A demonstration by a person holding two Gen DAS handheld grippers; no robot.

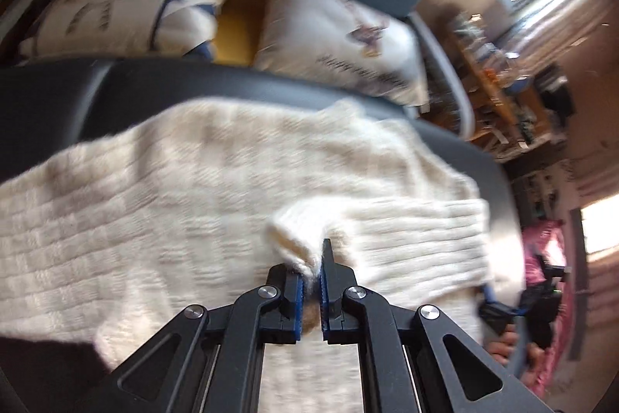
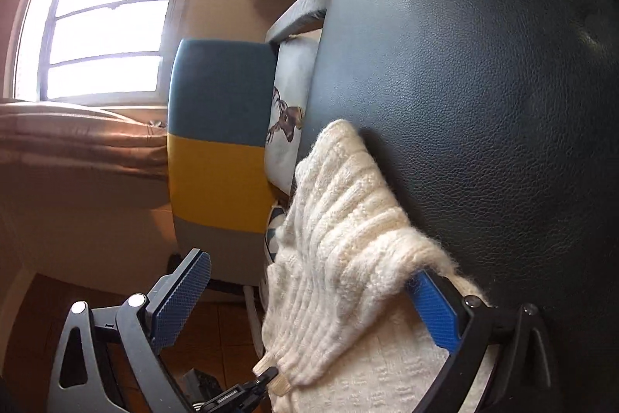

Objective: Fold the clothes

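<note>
A cream knitted sweater lies spread on a dark leather cushion. My left gripper is shut on a bunched ribbed fold of the sweater, pulled up between its blue pads. In the right wrist view, which is rolled sideways, my right gripper stands wide open. The sweater's ribbed sleeve hangs between its fingers and drapes over the right pad, while the left pad is bare. At the bottom edge the black tip of my left gripper holds the cuff.
Behind the cushion are two printed white pillows and a chair back in blue, yellow and grey. A hand shows at the cushion's right edge. A cluttered shelf, a window and pink fabric lie beyond.
</note>
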